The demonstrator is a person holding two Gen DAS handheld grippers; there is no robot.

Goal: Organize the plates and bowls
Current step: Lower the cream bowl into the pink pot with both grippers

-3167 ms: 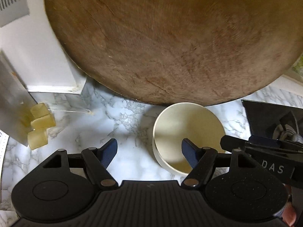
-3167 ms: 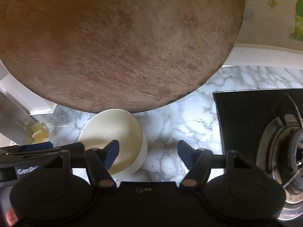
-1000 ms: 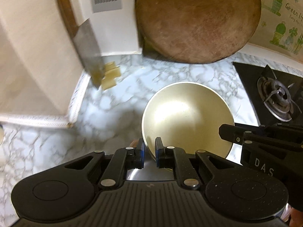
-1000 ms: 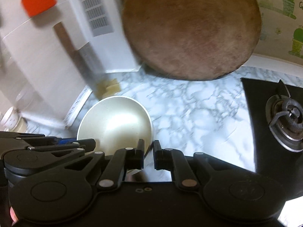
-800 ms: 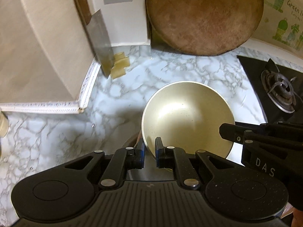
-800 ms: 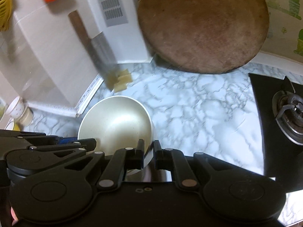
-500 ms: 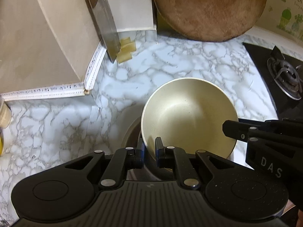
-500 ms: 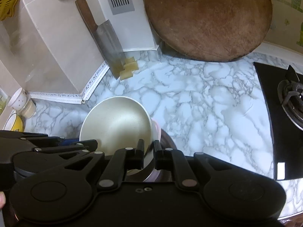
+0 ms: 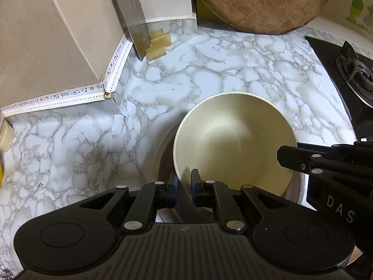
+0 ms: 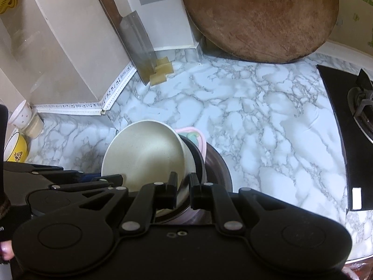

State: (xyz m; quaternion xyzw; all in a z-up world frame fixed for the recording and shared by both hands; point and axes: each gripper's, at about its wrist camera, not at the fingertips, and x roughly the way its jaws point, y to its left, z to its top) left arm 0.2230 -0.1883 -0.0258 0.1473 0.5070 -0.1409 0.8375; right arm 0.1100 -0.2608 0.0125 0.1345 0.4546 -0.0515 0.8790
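Bowl [image 9: 235, 140] hung pinched at its rim by both the left gripper [image 9: 184, 184] and right gripper [image 10: 183, 186], just above the stack [image 10: 209, 163] beneath their jaws; release seemingly remained.

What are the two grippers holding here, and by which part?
Both hold the cream bowl by its rim: the left gripper pinches the near edge in its own view, the right gripper the rim on the bowl's other side, above stacked dishes.

cleaver [image 10: 137, 44], round wooden board [image 10: 258, 16], gas stove [image 10: 359, 107]
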